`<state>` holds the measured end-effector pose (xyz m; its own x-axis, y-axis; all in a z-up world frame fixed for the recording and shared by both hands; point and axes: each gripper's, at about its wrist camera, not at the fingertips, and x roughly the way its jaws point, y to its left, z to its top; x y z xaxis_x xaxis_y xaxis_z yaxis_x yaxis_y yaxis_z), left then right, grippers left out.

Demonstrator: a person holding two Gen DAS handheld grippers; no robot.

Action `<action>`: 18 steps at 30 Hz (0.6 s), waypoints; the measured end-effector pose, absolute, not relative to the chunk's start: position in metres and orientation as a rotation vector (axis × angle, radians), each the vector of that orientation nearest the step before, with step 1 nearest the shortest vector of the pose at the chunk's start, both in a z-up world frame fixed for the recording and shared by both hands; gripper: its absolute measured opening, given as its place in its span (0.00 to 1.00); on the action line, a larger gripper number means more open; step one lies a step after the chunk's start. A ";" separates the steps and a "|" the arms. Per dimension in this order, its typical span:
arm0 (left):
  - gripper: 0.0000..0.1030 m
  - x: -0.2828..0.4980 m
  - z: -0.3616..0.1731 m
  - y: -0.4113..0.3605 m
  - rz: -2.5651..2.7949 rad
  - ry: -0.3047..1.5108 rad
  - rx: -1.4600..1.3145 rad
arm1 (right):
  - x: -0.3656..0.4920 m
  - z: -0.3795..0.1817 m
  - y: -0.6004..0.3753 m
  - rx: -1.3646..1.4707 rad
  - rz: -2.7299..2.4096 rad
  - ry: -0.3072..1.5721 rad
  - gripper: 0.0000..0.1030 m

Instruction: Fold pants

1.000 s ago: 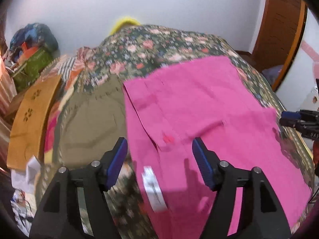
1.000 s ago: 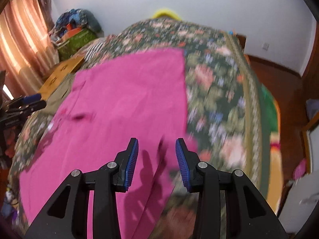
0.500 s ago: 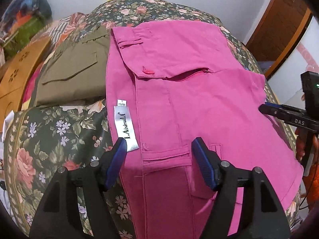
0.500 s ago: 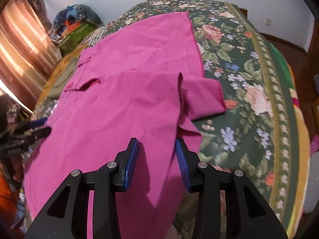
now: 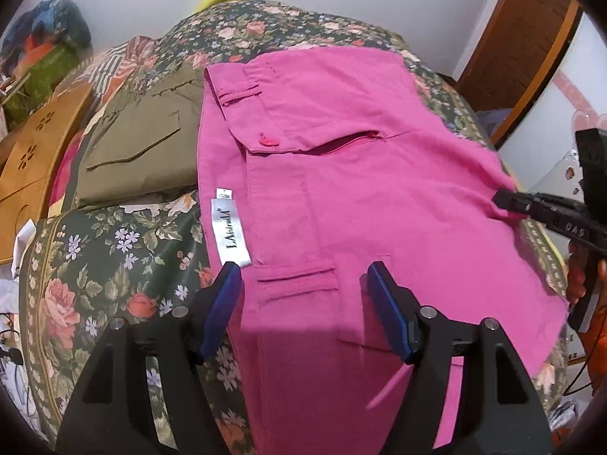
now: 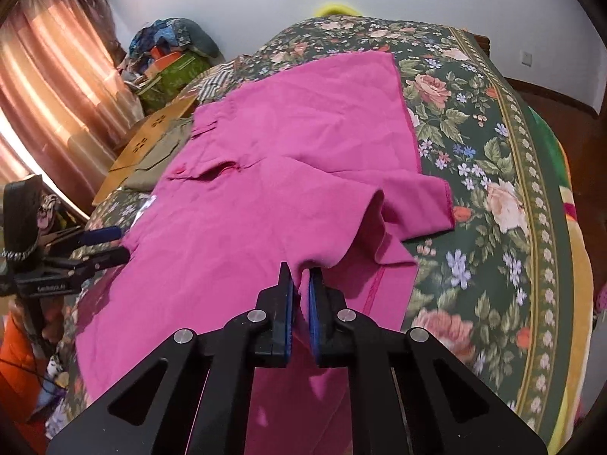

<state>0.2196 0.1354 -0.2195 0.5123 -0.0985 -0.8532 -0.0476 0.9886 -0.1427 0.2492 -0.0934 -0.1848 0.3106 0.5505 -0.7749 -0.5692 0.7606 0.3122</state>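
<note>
Pink pants [image 5: 341, 189] lie spread on a floral bedspread [image 5: 114, 273], waistband and white label [image 5: 230, 227] to the left. My left gripper [image 5: 303, 284] is open, its blue pads hovering over the waistband near a belt loop. My right gripper [image 6: 299, 284] is shut on a pinched fold of the pink pants [image 6: 265, 189] at the crotch edge, lifting it slightly. The right gripper also shows at the right of the left wrist view [image 5: 508, 199]. The left gripper shows at the left of the right wrist view [image 6: 114, 244].
Folded olive pants [image 5: 140, 151] lie beside the pink ones on the left. A wooden board [image 5: 34, 159] and piled clothes [image 5: 41, 45] sit beyond. A curtain [image 6: 49, 87] hangs on the left. A door [image 5: 523, 30] stands at the right.
My right gripper has closed on a fold of the pink pants at the crotch edge. My left gripper has drawn back slightly over the waistband and stays open.
</note>
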 end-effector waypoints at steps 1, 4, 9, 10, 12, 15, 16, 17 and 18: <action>0.67 0.218 -0.217 0.133 -0.036 1.028 -0.152 | 0.248 -0.184 -0.095 -0.019 0.737 1.017 0.06; 0.67 0.213 -0.213 0.125 -0.052 1.025 -0.136 | 0.243 -0.188 -0.101 0.007 0.730 1.045 0.06; 0.67 0.208 -0.226 0.116 -0.052 1.058 -0.116 | 0.239 -0.198 -0.109 0.035 0.686 1.070 0.06; 0.67 0.207 -0.228 0.116 -0.053 1.058 -0.123 | 0.237 -0.198 -0.109 0.031 0.685 1.067 0.06; 0.70 0.204 -0.231 0.118 -0.050 1.052 -0.132 | 0.233 -0.196 -0.104 -0.020 0.674 1.052 0.06; 0.72 0.199 -0.234 0.119 -0.047 1.041 -0.138 | 0.230 -0.195 -0.099 -0.078 0.660 1.035 0.06; 0.72 0.198 -0.234 0.120 -0.046 1.041 -0.141 | 0.231 -0.196 -0.100 -0.082 0.654 1.033 0.06; 0.72 0.197 -0.233 0.121 -0.045 1.043 -0.146 | 0.232 -0.196 -0.103 -0.077 0.645 1.035 0.07; 0.72 0.197 -0.230 0.122 -0.043 1.048 -0.149 | 0.232 -0.195 -0.106 -0.068 0.635 1.039 0.08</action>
<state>0.1965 0.1224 -0.2304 0.4994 -0.1066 -0.8598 -0.0355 0.9891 -0.1432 0.2321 -0.1059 -0.1953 0.3467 0.4576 -0.8188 -0.5199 0.8203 0.2383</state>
